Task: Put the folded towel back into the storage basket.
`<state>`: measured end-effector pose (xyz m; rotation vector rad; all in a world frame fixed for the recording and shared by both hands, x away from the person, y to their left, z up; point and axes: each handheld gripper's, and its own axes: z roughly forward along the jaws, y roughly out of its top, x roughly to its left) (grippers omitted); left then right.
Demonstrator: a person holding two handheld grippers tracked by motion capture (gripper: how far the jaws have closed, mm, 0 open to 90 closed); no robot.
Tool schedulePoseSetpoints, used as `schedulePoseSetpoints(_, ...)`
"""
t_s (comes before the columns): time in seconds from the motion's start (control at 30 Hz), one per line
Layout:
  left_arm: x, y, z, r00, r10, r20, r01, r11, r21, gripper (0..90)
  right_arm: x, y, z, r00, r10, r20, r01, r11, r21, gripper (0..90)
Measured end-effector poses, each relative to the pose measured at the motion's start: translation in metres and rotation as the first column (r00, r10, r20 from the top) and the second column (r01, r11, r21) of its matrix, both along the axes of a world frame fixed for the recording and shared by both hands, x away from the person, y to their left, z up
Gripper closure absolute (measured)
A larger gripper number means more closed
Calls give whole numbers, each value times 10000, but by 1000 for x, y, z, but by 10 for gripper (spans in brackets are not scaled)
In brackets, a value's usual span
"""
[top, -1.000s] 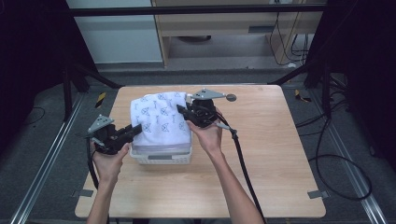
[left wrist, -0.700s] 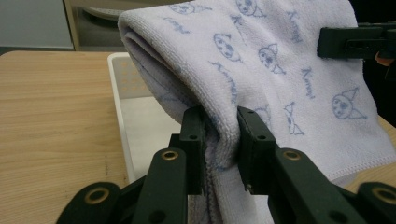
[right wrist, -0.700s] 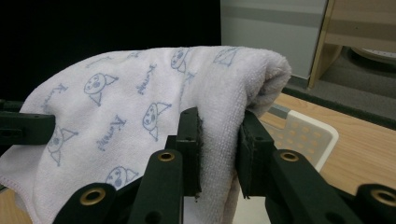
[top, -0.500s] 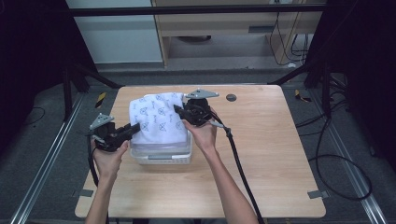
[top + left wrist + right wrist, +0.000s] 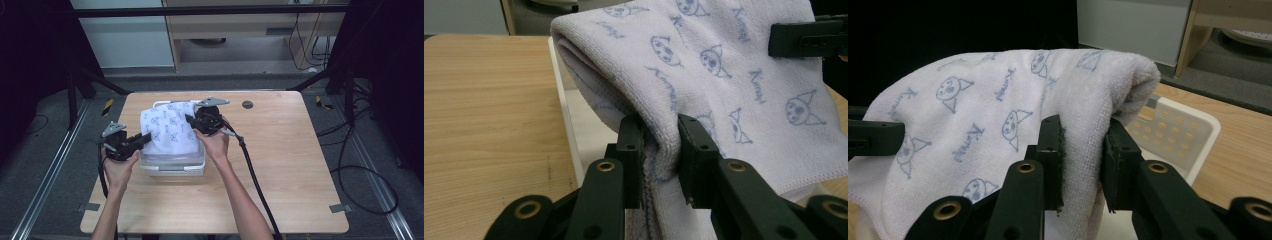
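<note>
Room: a dim work space with dark frames at both sides, a grey floor with cables, and pale cabinets behind the desk [image 5: 300, 165].
Surface: a light wooden desk; a small dark round spot [image 5: 247, 104] sits near its far edge.
Basket: a white plastic basket [image 5: 172, 167] stands on the left half of the desk, nearer to the far edge than to the near one.
Towel: a white towel with blue printed faces [image 5: 167, 131] is folded and hangs over the basket, its fold upward, most of it still above the rim.
Left gripper: the left gripper [image 5: 663, 150] is closed on the left end of the towel; its pads squeeze the bunched cloth between them.
Right gripper: the right gripper [image 5: 1083, 155] is closed on the right end of the towel, near the thick folded edge, with the holed basket wall behind it.
Change: compared with a second ago, both hands are a little lower and the towel sits deeper toward the basket; its position on the desk is the same.
Meaning: I judge that the towel is being lowered into the basket and that this step is about half done.
Next: probably the cloth must go down until it rests inside, and only then the jaws should let go.
Risk: an end of the towel may stay hanging over the rim.
</note>
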<state>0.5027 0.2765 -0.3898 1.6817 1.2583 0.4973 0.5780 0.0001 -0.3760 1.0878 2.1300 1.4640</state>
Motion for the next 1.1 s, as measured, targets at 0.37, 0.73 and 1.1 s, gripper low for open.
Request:
schedulePoseSetpoints(0.37,6,-2,-9,9997,-23,-231,28,9998,213,732,3,2,-9,9997,-113,-210,107,9996,-276,734)
schedulePoseSetpoints(0.73,11,-8,-20,9986,-49,-527,77,9986,533,732,5,3,-19,9986,-243,-475,216,9981,-568,732)
schedulePoseSetpoints(1.1,16,-14,-31,9962,-82,-865,161,9957,913,731,9,1,-38,9955,-408,-853,338,9960,-822,726)
